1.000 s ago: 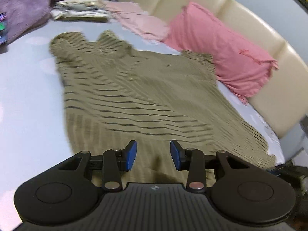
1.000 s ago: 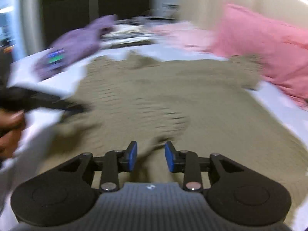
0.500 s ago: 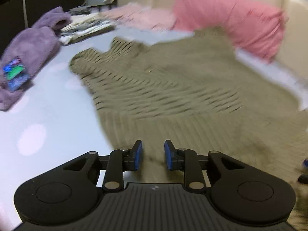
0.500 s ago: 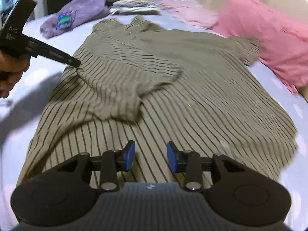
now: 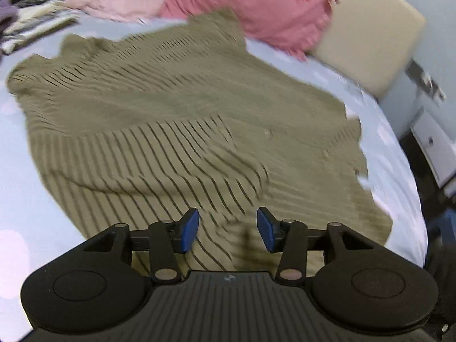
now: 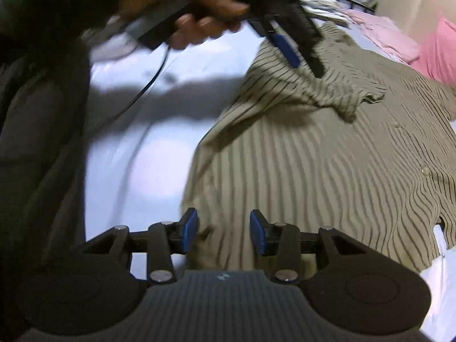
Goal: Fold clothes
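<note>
Shirt (image 5: pixel 182 119) flat on bed beneath both parted, empty claws: left claw (image 5: pixel 227 229), right claw (image 6: pixel 223 230).

Shirt (image 5: pixel 176 119): thin woven cloth, olive with dark pinstripes, matt, rumpled; small pale glossy buttons (image 6: pixel 424 171). Bed sheet (image 5: pixel 17 154): smooth pale blue cloth, faint sheen. Pillow (image 5: pixel 256 2): pink cloth, matt, frayed edge. Headboard (image 5: pixel 370 37): cream padded leather-like cover, smooth. Left claw (image 5: pixel 228 229) and right claw (image 6: pixel 223 228): matt black plastic, ribbed body, blue rubbery pads, dull metal pivot pins.
</note>
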The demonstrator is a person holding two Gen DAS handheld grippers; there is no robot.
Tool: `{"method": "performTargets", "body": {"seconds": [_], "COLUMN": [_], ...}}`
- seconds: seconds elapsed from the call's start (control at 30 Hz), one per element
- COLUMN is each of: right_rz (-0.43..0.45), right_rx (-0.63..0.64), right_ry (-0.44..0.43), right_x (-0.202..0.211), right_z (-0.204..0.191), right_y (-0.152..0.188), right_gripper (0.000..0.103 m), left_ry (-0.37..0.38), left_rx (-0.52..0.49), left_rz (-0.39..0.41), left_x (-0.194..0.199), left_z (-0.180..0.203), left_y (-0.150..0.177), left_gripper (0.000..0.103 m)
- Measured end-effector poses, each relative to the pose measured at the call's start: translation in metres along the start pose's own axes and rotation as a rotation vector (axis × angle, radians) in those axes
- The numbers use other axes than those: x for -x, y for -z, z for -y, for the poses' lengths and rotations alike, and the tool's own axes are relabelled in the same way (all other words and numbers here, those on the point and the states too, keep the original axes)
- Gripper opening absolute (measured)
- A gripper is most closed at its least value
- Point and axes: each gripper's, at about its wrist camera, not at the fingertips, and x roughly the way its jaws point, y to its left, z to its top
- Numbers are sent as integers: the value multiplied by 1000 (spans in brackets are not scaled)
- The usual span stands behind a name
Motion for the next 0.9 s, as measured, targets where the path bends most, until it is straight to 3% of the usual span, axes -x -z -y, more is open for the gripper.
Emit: {"method": "performTargets", "body": {"seconds": [0.07, 0.1, 0.13, 0.33, 0.43, 0.47, 0.53, 0.6, 0.9], "right_rz": [-37, -43, -52, -46, -138, -138, -110, -71, -19], "right_rx": [3, 7, 6, -96, -49, -64, -183, -262, -463], "right_ry": [1, -7, -12, -121, -156, -125, -77, -69, -94], "right_x": [-2, 2, 7, 27, 25, 27, 31, 37, 33], "right_z": [0, -1, -1, 16, 6, 7, 18, 25, 42], "right_y": [5, 8, 10, 17, 22, 22, 22, 22, 23], "right_gripper": [27, 11, 3, 1, 6, 8, 26, 32, 40], "left_ry": [-13, -18, -23, -23, -31, -32, -31, -29, -38], "left_rx": [-28, -33, -37, 17, 32, 27, 17, 6, 0], "left_rz": [-29, -32, -34, 15, 15, 15, 19, 22, 33], "left_x": [-8, -10, -11, -4, -2, -2, -1, 1, 5], "left_z": [5, 6, 6, -5, -9, -8, -6, -3, -1], "left_y": [4, 5, 5, -2, -1, -2, -2, -2, -2], "left_gripper": [43, 42, 42, 42, 42, 42, 42, 42, 42]}}
